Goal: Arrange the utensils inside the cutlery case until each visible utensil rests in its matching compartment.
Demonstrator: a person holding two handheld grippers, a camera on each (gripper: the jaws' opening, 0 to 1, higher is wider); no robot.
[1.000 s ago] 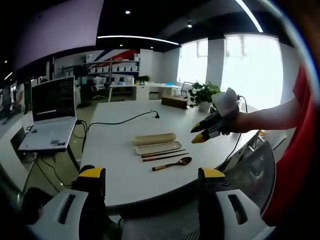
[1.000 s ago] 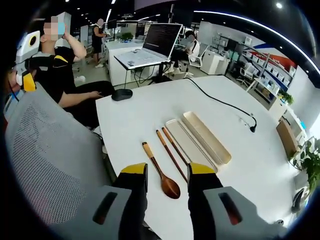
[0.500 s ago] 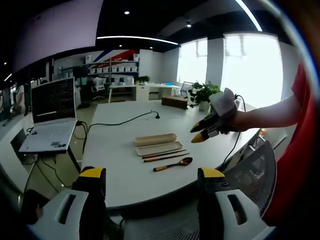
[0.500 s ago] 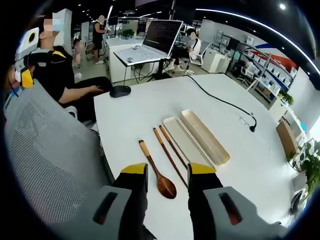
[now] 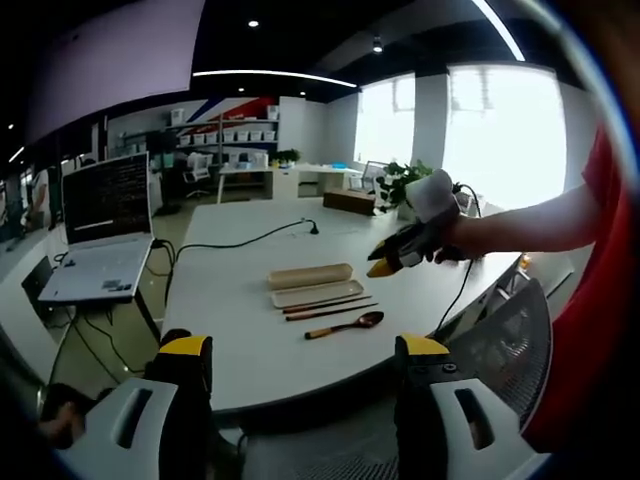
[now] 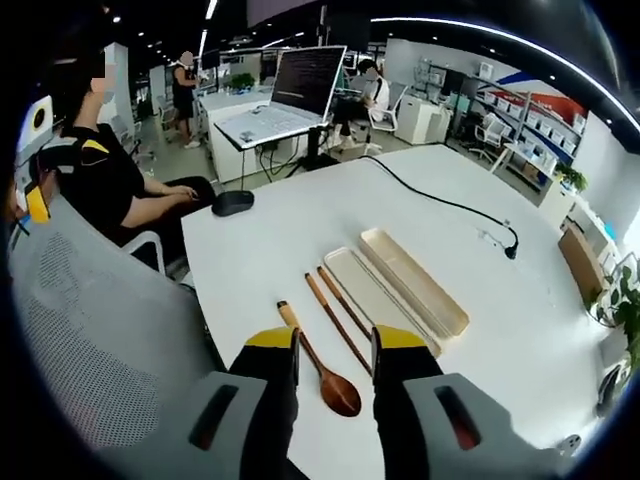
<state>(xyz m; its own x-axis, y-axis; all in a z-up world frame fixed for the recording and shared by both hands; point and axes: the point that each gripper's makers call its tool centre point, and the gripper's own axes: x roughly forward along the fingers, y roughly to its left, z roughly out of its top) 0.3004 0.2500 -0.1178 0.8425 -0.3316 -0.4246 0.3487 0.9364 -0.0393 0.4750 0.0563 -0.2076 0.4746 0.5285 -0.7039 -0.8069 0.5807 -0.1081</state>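
Spoon (image 6: pixel 322 372), chopsticks (image 6: pixel 338 316) and open case (image 6: pixel 400 293) lie near table edge (image 6: pixel 205 300); both grippers' fingers parted, holding nothing.

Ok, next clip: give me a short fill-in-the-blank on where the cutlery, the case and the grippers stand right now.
1. The wooden spoon lies on the table, ____ the cutlery case.
2. The number of chopsticks between the spoon and the case tray is ____.
3. The case tray holds ____ utensils.
4. The right gripper hangs above the spoon with its jaws ____.

Missing words: outside; two; no; open
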